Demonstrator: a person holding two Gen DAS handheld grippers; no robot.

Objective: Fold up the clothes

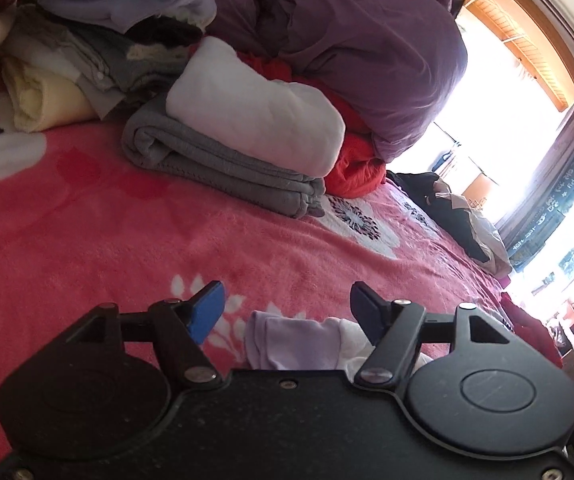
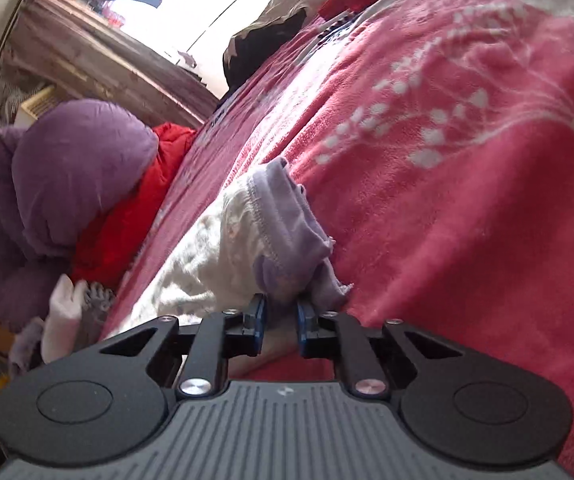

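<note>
Right gripper is clenched on the lilac-and-white garment; left gripper is released. Draw the hem taut before folding.

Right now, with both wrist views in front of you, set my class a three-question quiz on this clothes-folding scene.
1. True or false: the left gripper is clamped on cloth.
2. What lies on the folded grey knitted blanket?
A. red garment
B. folded white fleece cloth
C. book
3. Fill in: the right gripper is shut on the small white garment with lilac trim, lying on the ____ floral bedspread.

Key: 1 false, its jaws stand apart; 2 B; 3 pink.
</note>
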